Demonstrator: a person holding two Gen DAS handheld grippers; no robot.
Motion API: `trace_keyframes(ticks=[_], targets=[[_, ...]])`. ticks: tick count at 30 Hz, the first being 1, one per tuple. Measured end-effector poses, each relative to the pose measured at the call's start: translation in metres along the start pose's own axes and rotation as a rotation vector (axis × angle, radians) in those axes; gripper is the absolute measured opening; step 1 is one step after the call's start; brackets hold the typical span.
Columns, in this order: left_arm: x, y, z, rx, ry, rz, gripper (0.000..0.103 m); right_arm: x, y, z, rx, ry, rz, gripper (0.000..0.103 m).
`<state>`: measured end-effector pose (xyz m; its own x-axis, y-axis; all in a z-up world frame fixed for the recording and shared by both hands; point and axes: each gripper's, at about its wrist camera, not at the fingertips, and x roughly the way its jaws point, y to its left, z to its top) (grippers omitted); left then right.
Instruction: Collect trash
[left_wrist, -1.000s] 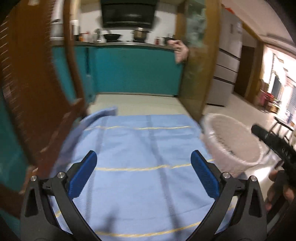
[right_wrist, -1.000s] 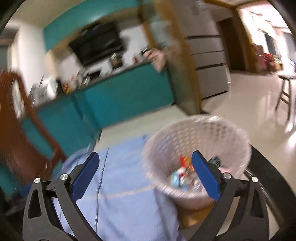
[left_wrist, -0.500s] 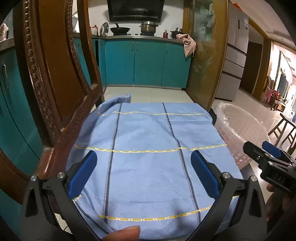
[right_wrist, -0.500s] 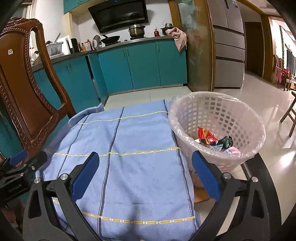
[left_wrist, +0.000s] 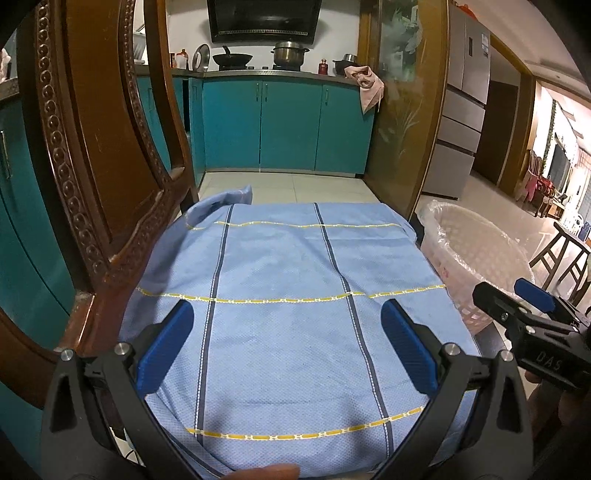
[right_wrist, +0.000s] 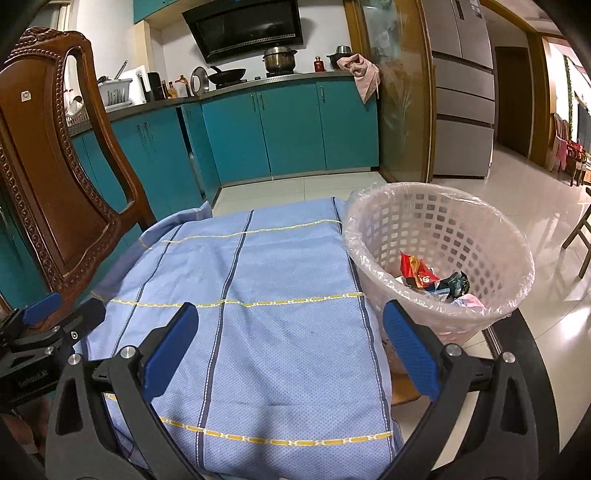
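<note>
Both views have steadied since a moment ago.
Left gripper (left_wrist: 284, 347) and right gripper (right_wrist: 290, 349) hang released over the blue cloth (right_wrist: 251, 314); lined basket (right_wrist: 436, 206), right of the cloth, holds wrappers (right_wrist: 417, 271).

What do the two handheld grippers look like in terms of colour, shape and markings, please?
Both match: the left gripper and right gripper have black, angular, cut-out frames with silver bolts, each carrying two blue ribbed pads. Seen from the side, the right one bears pale lettering, too blurred to read. No cables or sleeves are visible.
</note>
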<state>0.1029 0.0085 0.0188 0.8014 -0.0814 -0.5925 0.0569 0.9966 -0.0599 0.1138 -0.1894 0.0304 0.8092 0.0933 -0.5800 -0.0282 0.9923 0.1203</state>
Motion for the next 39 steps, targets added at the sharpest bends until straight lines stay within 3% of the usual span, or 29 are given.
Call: trace_keyframes(ticks=[39], targets=[[0.0068,0.0053,-0.0017,-0.012,0.006,0.006,0.101,-0.0023,0.0018,0.0000,-0.010,0.005,0.009,0.098]])
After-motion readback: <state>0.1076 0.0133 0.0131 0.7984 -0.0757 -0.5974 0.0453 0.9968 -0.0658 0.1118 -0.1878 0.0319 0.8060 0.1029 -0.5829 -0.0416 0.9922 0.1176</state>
